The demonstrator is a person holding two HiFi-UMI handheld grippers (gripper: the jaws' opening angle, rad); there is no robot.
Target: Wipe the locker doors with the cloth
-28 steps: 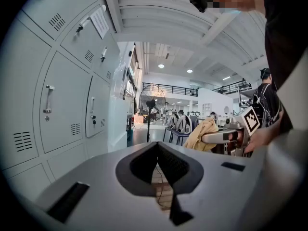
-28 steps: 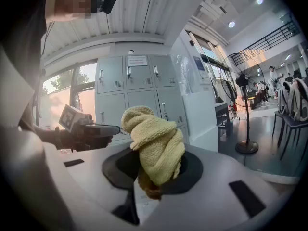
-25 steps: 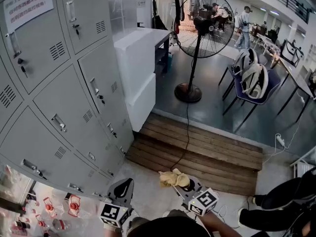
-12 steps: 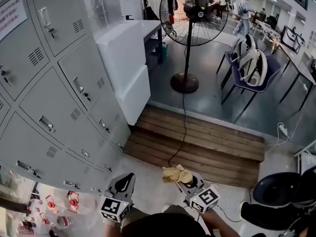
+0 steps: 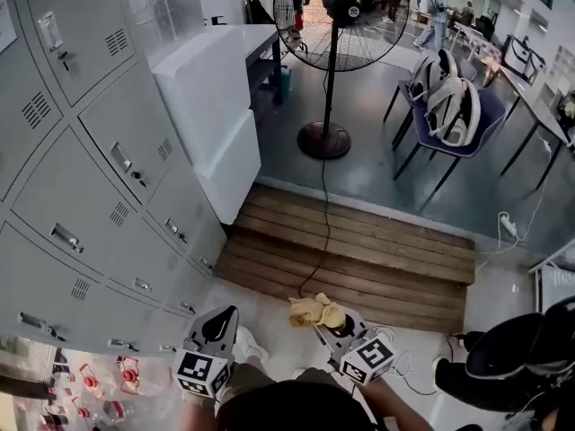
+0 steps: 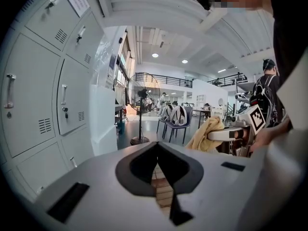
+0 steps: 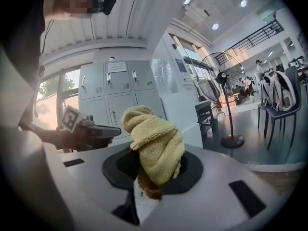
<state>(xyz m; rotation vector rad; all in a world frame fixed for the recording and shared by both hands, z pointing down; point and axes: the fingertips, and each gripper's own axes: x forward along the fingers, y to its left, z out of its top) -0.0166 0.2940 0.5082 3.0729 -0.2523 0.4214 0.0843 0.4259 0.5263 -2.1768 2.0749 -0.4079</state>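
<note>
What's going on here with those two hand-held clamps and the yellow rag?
A person stands beside a bank of grey lockers with a gripper in each hand. The right gripper is clamped on a bunched yellow cloth, held out in the air. The left gripper is shut with nothing in it. No wiping is under way: the cloth touches none of the lockers.

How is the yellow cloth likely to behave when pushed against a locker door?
Probably floppy: the cloth bunches and droops over the right hand-held gripper. Likely light and grippy, given its looped terry texture.
</note>
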